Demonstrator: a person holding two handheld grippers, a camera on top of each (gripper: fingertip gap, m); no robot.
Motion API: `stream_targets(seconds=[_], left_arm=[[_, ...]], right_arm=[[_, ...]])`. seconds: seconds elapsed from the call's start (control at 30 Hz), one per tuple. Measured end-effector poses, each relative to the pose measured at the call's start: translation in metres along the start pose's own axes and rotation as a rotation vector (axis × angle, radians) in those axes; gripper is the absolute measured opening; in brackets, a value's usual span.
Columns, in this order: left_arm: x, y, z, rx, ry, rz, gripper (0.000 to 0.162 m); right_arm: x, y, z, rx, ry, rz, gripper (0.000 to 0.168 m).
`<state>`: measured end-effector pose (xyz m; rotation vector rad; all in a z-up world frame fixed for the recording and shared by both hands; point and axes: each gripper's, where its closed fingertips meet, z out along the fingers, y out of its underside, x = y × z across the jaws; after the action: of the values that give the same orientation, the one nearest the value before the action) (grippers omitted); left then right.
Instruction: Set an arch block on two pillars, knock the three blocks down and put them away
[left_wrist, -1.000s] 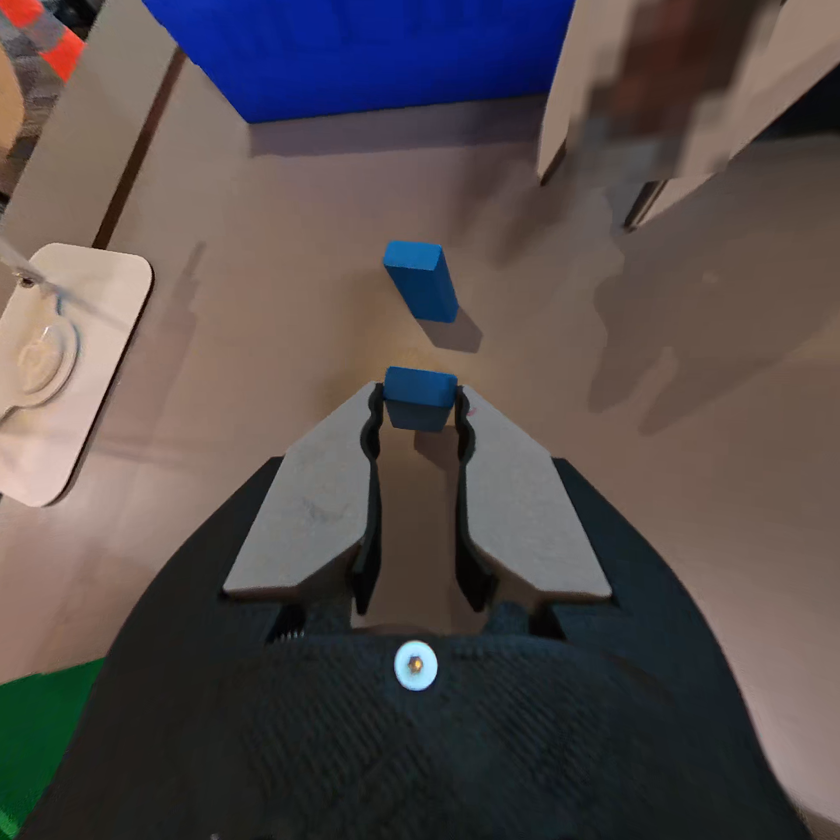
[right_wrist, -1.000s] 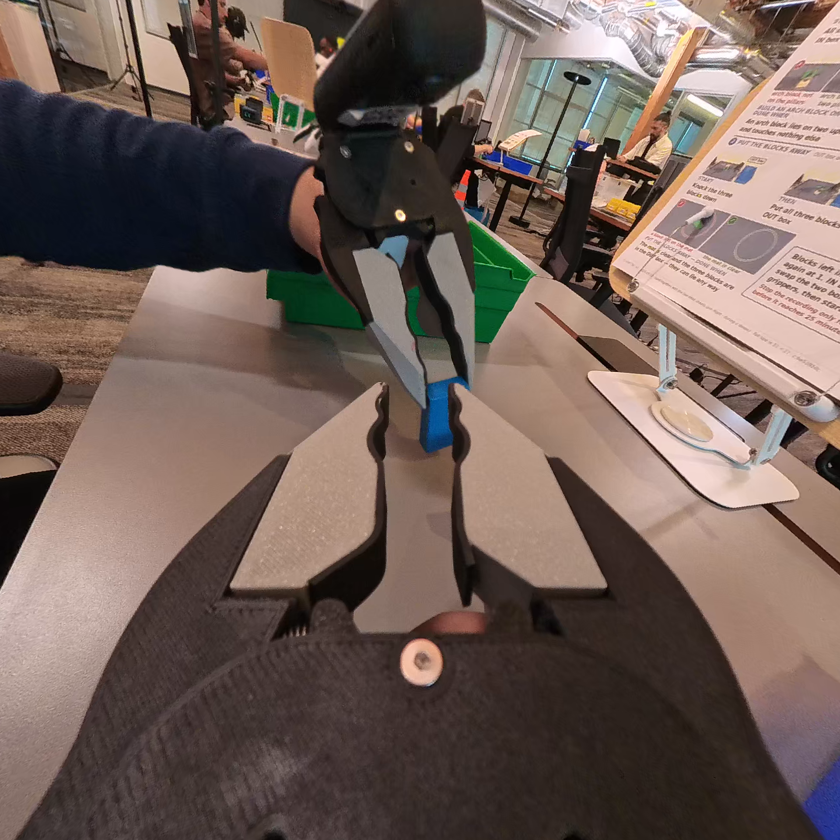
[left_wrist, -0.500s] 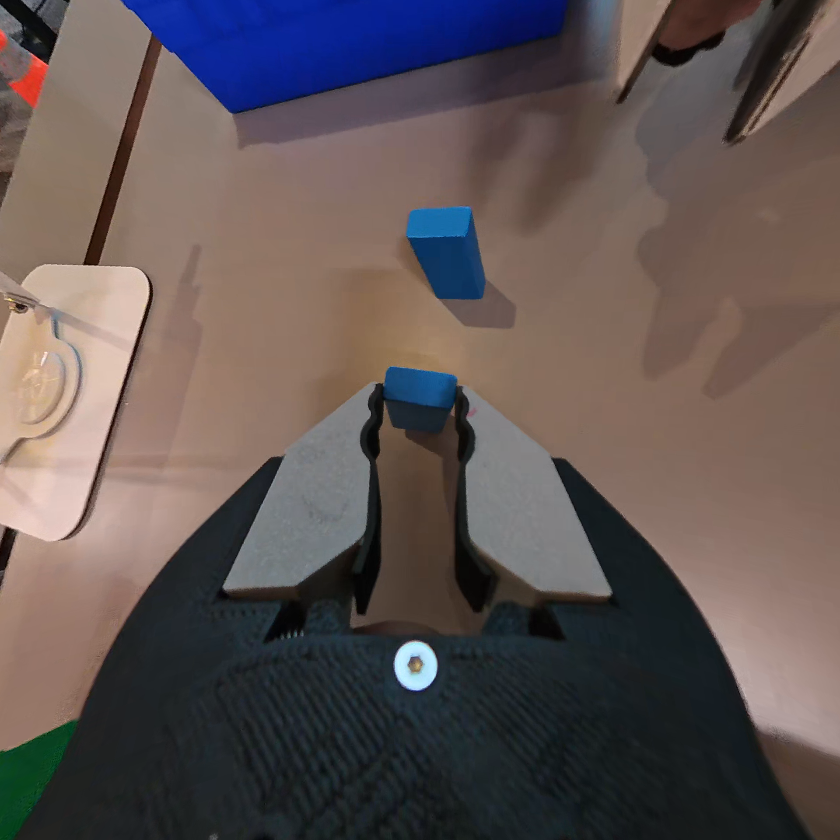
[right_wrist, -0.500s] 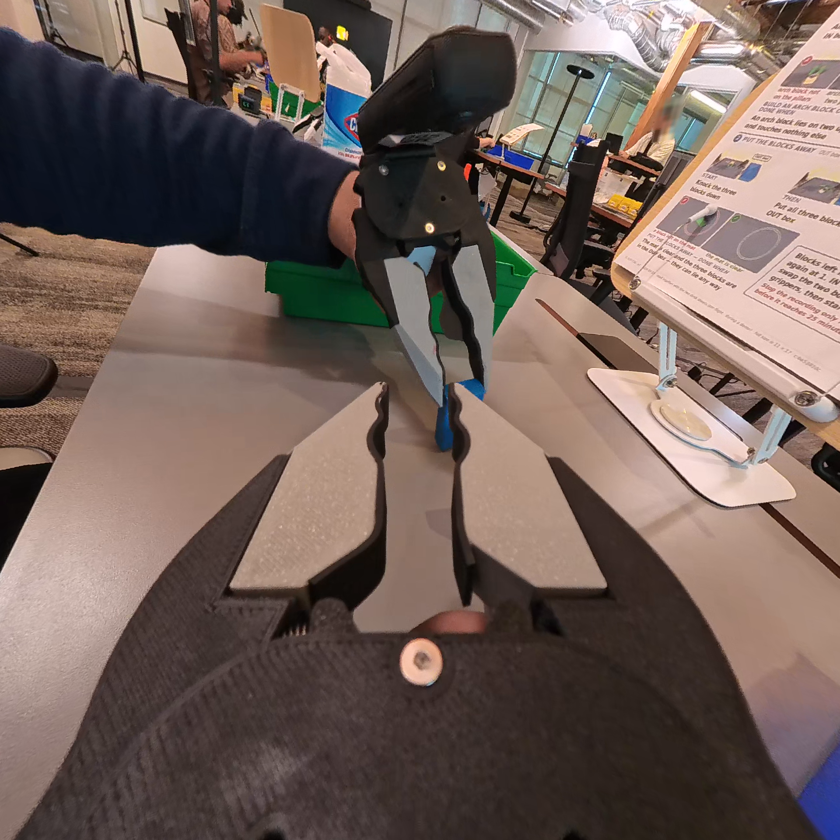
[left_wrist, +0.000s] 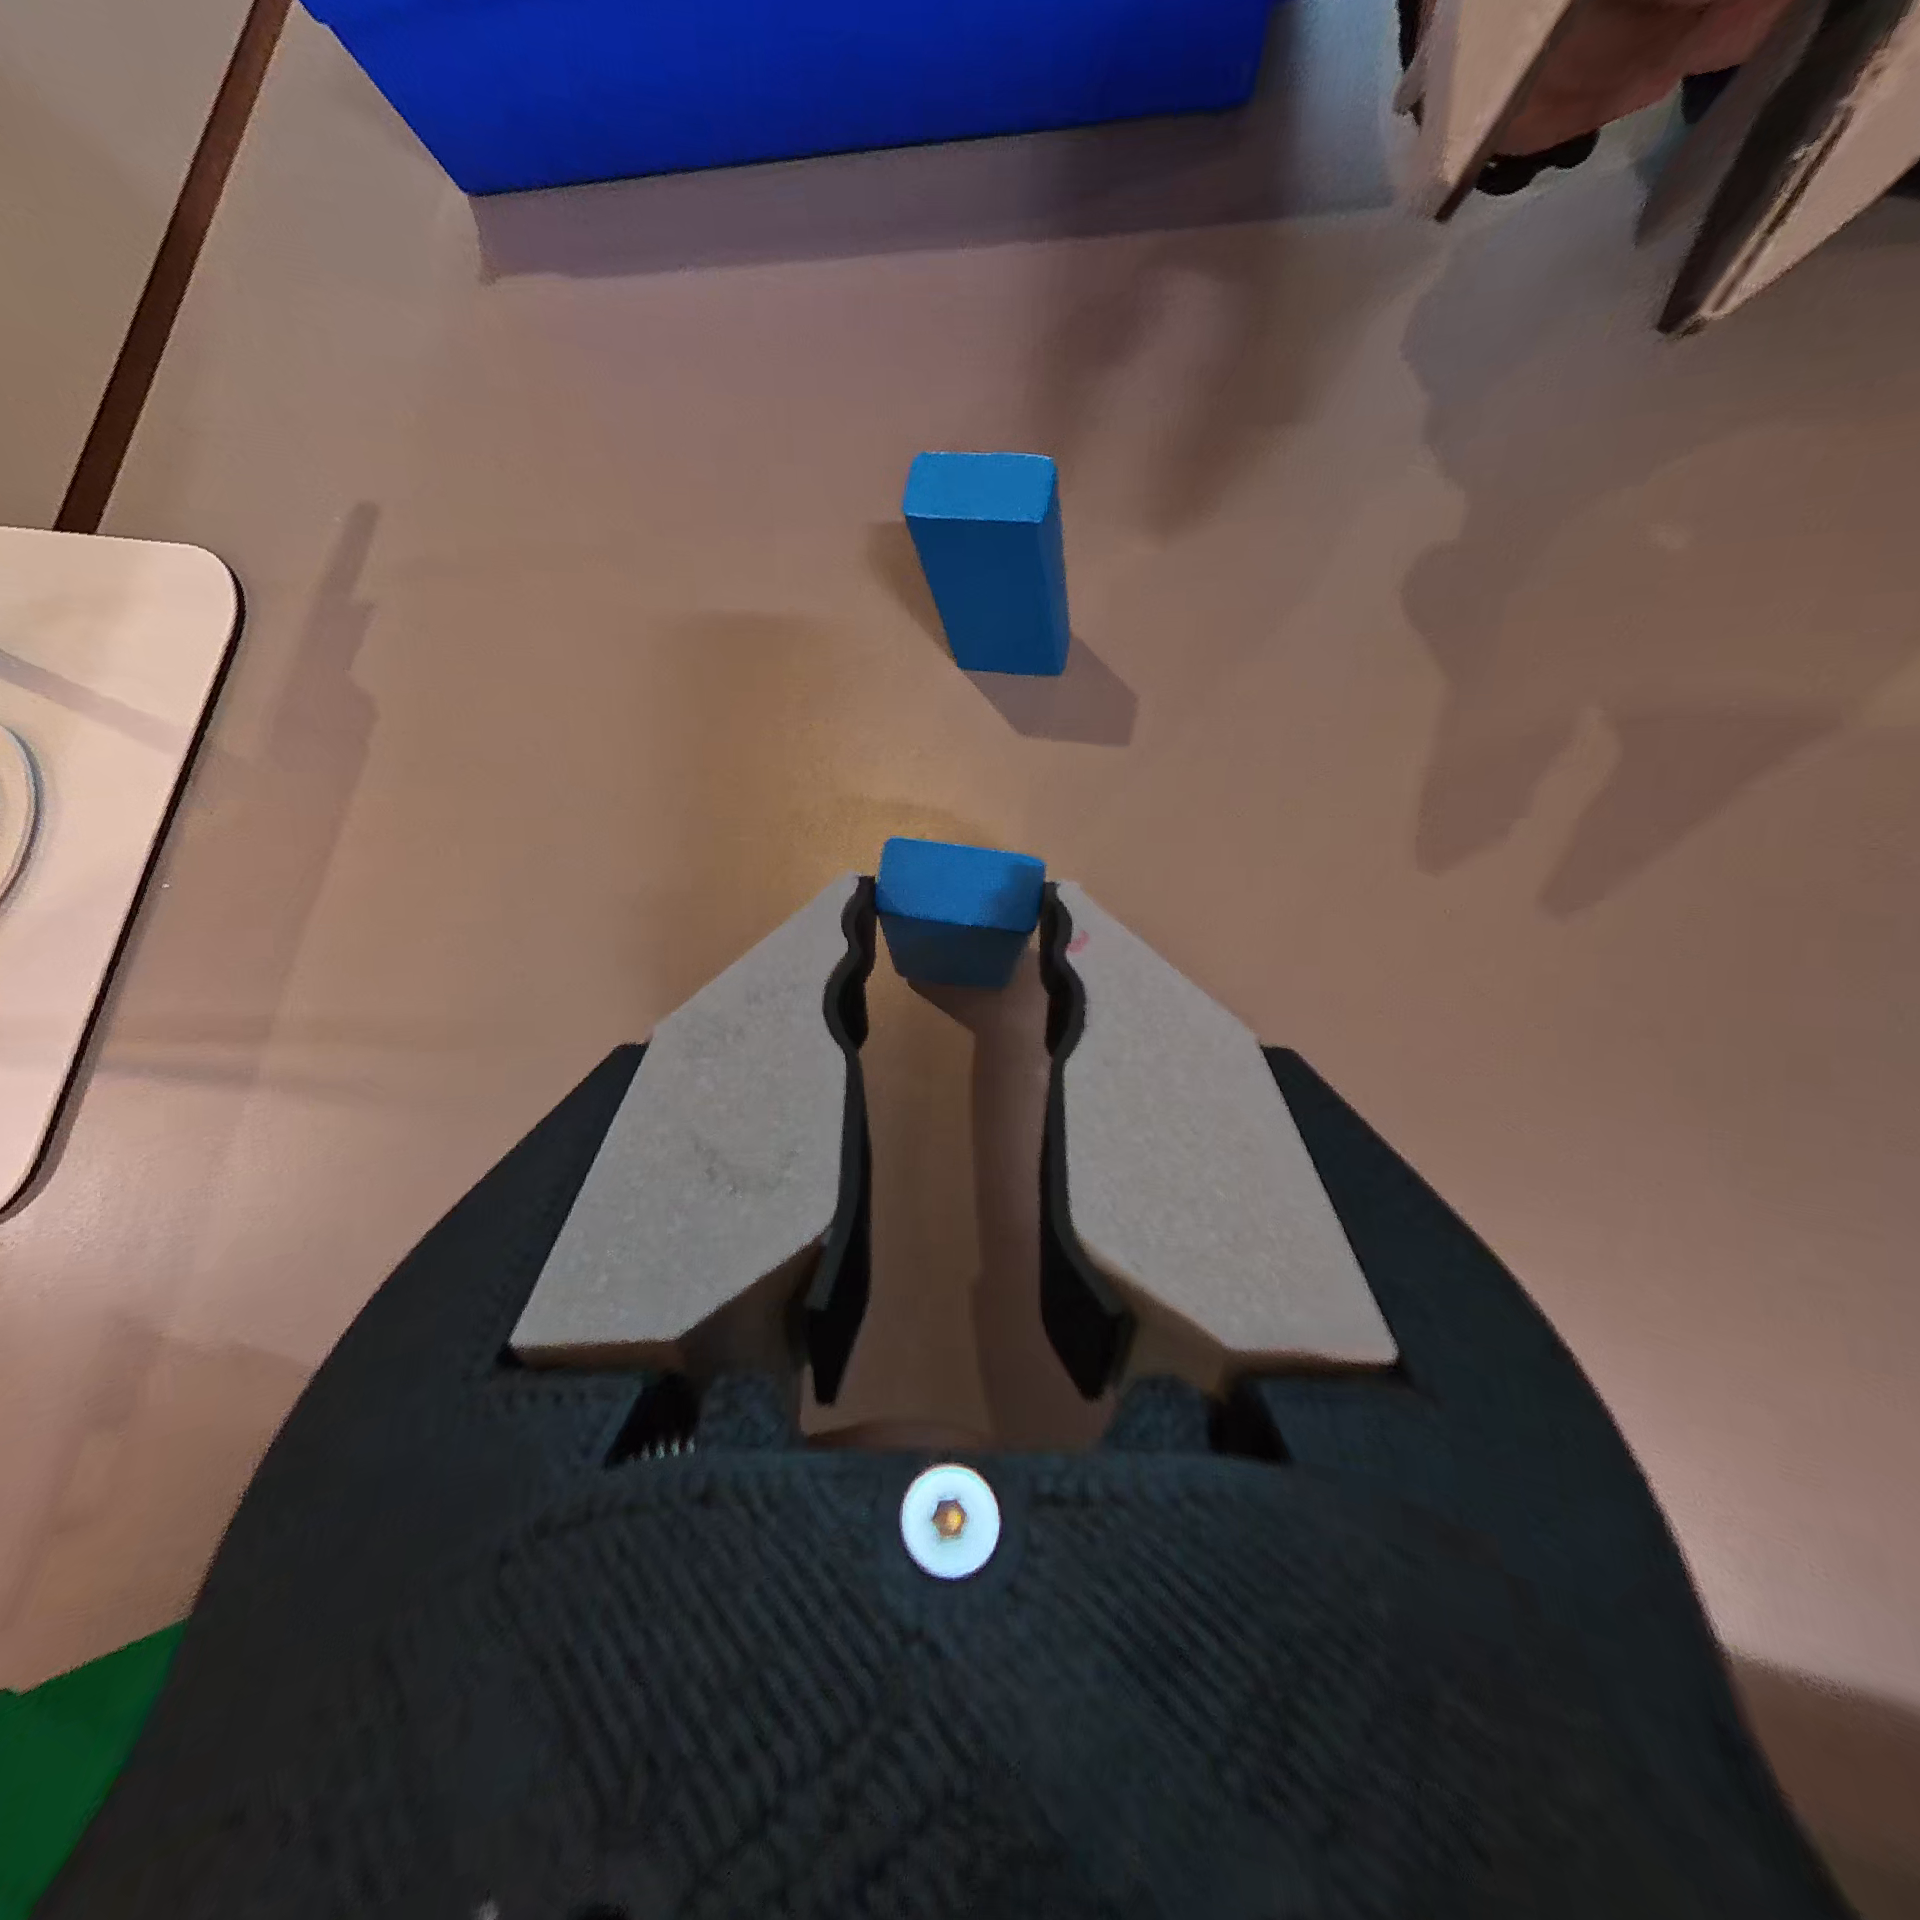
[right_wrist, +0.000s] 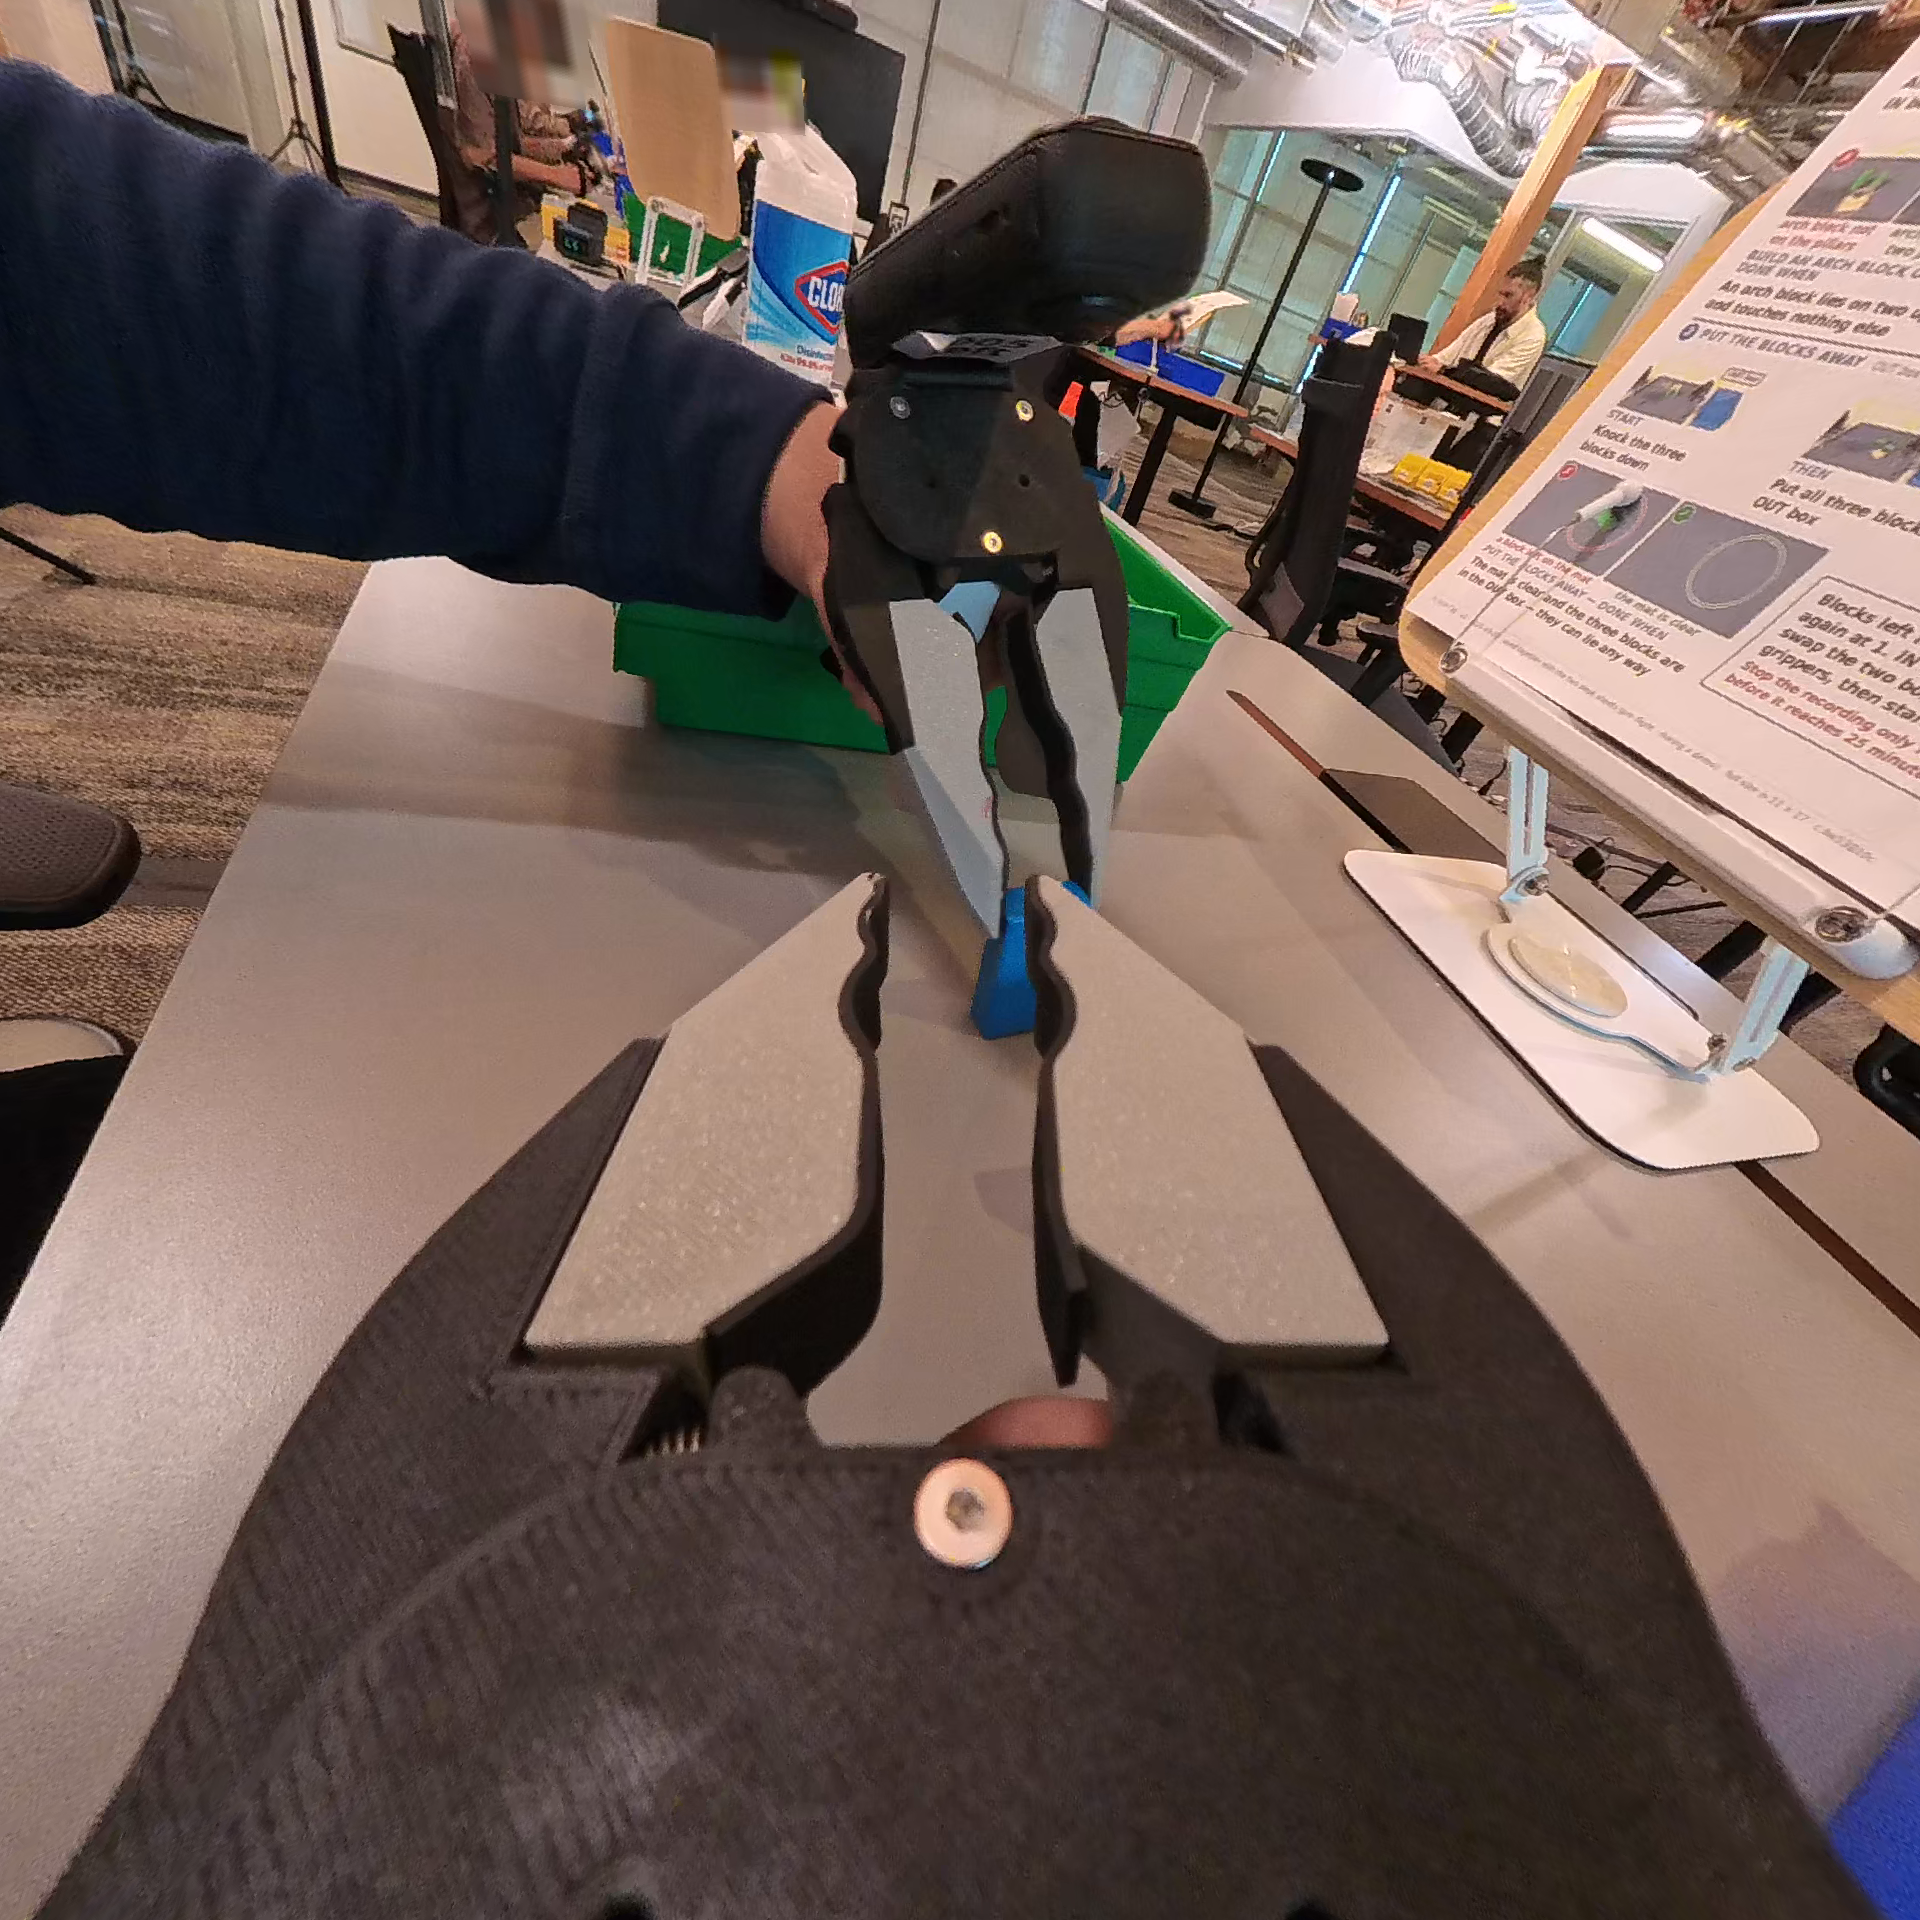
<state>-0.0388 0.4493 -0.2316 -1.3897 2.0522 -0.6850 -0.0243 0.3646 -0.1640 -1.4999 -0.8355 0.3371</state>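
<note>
Left wrist view: left hand-held gripper (left_wrist: 958, 914) clamped on blue pillar (left_wrist: 956, 909), second pillar (left_wrist: 989, 566) ahead, right hand-held gripper (right_wrist: 956, 966) apart.

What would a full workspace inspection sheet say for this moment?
Surface: grey table, smooth, with shadows of the grippers.
Job's things: upright blue block stands alone; held blue block is clamped at the fingertips; no arch block seen; blue box and green bin sit on the table.
Clutter: instruction board on a white stand.
Grippers: left hand-held gripper shut on the held blue block; right hand-held gripper open, empty.
Cables: nothing seen.
Surroundings: office with desks, chairs, people farther off, a bottle.
</note>
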Motion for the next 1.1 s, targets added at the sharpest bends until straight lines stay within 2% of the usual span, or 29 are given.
stream_targets(seconds=[1.1], left_arm=[[-0.0026,0.0086,-0.0066,-0.021,0.036,-0.036,0.029]], right_arm=[[-0.0012,0.0004,0.0003,-0.003,-0.004,-0.004,0.023]])
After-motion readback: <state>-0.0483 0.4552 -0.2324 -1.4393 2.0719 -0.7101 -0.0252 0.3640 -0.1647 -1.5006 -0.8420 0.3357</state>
